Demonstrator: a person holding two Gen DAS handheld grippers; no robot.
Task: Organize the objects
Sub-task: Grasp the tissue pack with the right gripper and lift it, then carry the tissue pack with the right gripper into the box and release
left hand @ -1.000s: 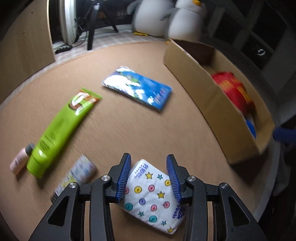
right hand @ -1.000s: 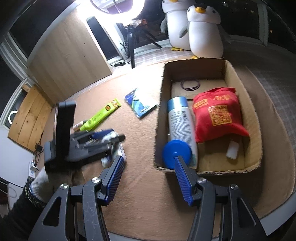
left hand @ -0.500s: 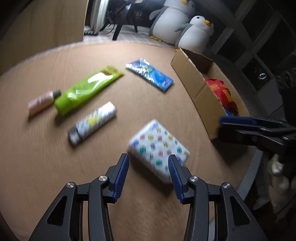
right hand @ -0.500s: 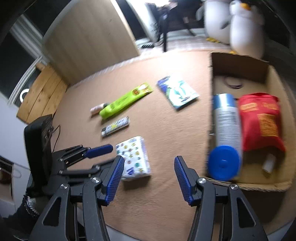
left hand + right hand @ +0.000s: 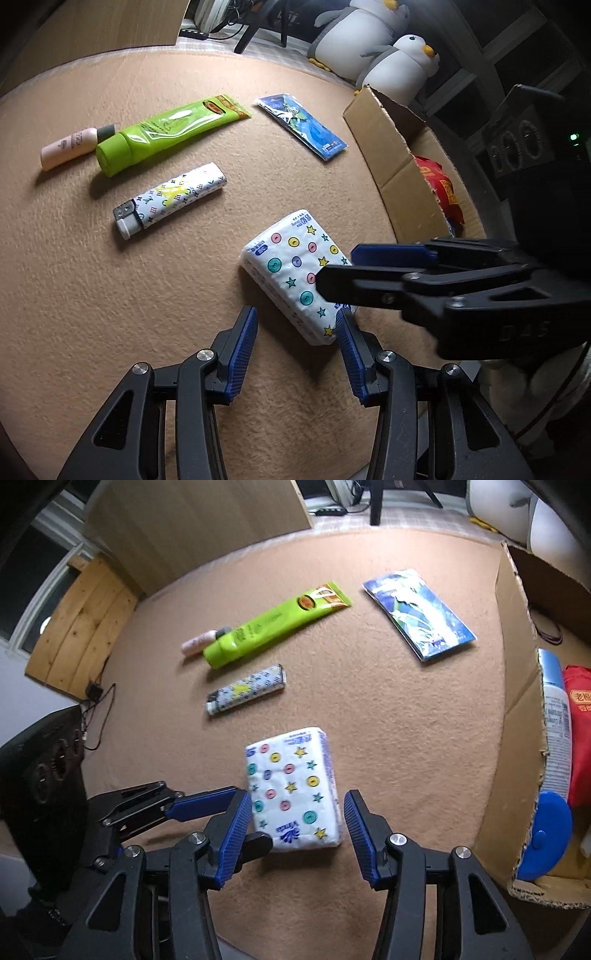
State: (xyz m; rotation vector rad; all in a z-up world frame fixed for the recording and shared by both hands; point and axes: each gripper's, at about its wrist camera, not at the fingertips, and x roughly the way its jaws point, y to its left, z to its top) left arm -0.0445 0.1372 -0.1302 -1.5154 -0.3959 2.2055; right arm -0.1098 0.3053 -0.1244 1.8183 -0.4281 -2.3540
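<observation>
One tissue pack [image 5: 295, 273], lighter [image 5: 171, 199], green tube [image 5: 166, 133], small bottle [image 5: 70, 147], blue packet [image 5: 303, 125], box [image 5: 391, 147]; two penguins [image 5: 399, 66].

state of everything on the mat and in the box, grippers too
tissue pack: flat on the mat, ungripped
lighter: lying flat
green tube: lying flat, cap on
pink bottle: on its side, against the tube's cap
blue packet: lying flat
box: open on top
spray can: lying in the box, blue cap on
red bag: in the box
left gripper: open
right gripper: open, straddling the pack's near end
</observation>
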